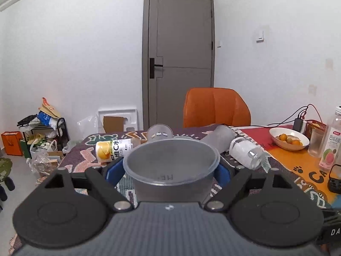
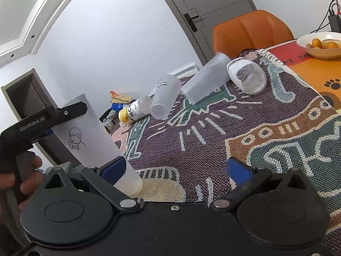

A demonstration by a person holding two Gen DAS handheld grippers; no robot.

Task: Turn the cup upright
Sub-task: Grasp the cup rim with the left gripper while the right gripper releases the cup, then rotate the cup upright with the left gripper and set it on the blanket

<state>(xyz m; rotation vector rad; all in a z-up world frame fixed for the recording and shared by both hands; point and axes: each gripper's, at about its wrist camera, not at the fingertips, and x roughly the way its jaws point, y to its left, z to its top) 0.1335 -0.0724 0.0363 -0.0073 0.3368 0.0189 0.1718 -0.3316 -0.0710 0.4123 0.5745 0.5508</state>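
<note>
My left gripper [image 1: 171,170] is shut on a frosted plastic cup [image 1: 171,166], mouth up, held between the blue pads. In the right wrist view the same cup [image 2: 91,136] stands upright with its base on the woven cloth [image 2: 213,140], the left gripper [image 2: 61,117] clamped near its rim. My right gripper [image 2: 174,168] is open and empty, just right of that cup's base. Two more frosted cups [image 2: 165,97] [image 2: 205,79] lie on their sides further back.
A clear bottle [image 2: 248,76] and a yellow-labelled bottle [image 2: 133,111] lie on the cloth. A white bowl of oranges [image 2: 321,44] sits at the right. An orange chair [image 1: 215,108] stands behind the table. A juice bottle [image 1: 330,140] stands at the far right.
</note>
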